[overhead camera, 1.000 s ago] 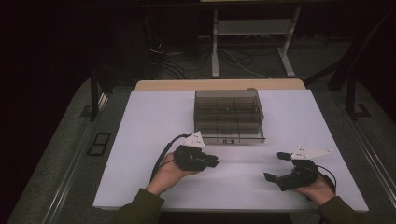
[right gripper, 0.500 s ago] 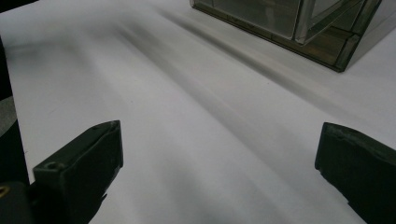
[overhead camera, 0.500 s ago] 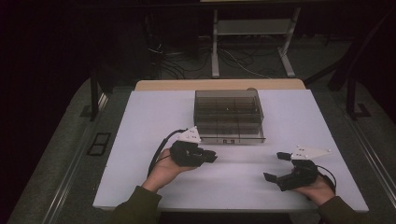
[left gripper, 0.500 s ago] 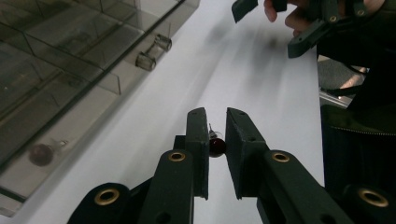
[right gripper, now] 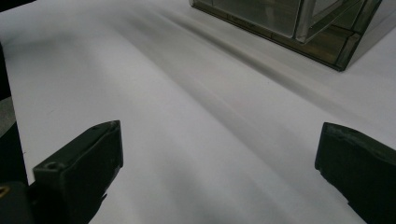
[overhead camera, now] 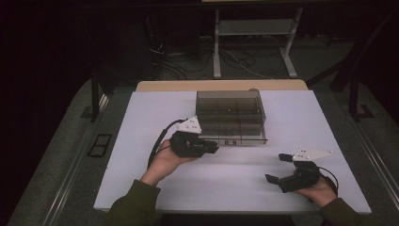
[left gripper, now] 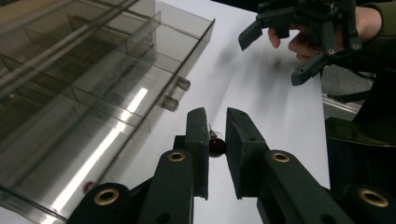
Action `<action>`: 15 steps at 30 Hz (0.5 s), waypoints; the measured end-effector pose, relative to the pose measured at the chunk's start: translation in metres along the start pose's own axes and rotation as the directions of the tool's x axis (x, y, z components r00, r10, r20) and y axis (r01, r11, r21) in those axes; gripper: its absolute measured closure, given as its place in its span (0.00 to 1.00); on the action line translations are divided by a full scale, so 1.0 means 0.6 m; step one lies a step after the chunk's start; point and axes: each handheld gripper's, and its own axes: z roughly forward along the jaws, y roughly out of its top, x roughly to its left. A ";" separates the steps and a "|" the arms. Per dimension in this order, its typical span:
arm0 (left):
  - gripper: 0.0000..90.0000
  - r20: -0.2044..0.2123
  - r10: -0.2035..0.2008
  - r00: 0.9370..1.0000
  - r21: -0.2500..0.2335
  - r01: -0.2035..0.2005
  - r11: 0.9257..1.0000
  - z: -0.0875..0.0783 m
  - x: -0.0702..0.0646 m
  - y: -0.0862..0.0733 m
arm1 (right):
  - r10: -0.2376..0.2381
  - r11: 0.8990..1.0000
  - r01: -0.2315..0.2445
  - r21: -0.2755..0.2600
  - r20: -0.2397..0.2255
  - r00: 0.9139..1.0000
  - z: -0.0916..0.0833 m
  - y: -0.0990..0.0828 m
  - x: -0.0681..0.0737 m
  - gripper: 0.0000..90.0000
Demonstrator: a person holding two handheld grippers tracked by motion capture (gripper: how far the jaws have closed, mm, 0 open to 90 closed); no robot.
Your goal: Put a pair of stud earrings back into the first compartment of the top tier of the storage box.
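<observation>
Item in transit: I am pinching a small dark-red bead (left gripper: 216, 146) between the pressed-in jaws of the left tongs (left gripper: 216, 123), beside the smoky clear compartment box (overhead camera: 231, 115). Right tongs (overhead camera: 282, 168) are idling, jaws spread, over the white table (overhead camera: 141, 141). Next, I judge: carrying it over a compartment. Front label unreadable.

dark room, white table (overhead camera: 141, 122), grey floor (overhead camera: 61, 160)

**Legible Markings**

One small label sits on the front lower edge of the smoky clear plastic organizer box (overhead camera: 230, 117) in the high view. Its characters are too small and blurred to read. No other text, brand, number or sign is legible.
</observation>
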 end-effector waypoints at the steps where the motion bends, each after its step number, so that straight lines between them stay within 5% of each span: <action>1: 0.87 -0.003 0.005 1.000 0.004 -0.005 1.000 0.000 0.003 0.003 | 0.001 1.000 -0.001 -0.004 0.003 1.000 0.000 0.000 -0.001 0.01; 15: 0.87 -0.087 -0.007 0.996 -0.009 0.007 1.000 0.014 0.052 0.021 | 0.019 1.000 -0.019 0.002 0.003 1.000 -0.001 -0.001 0.001 0.01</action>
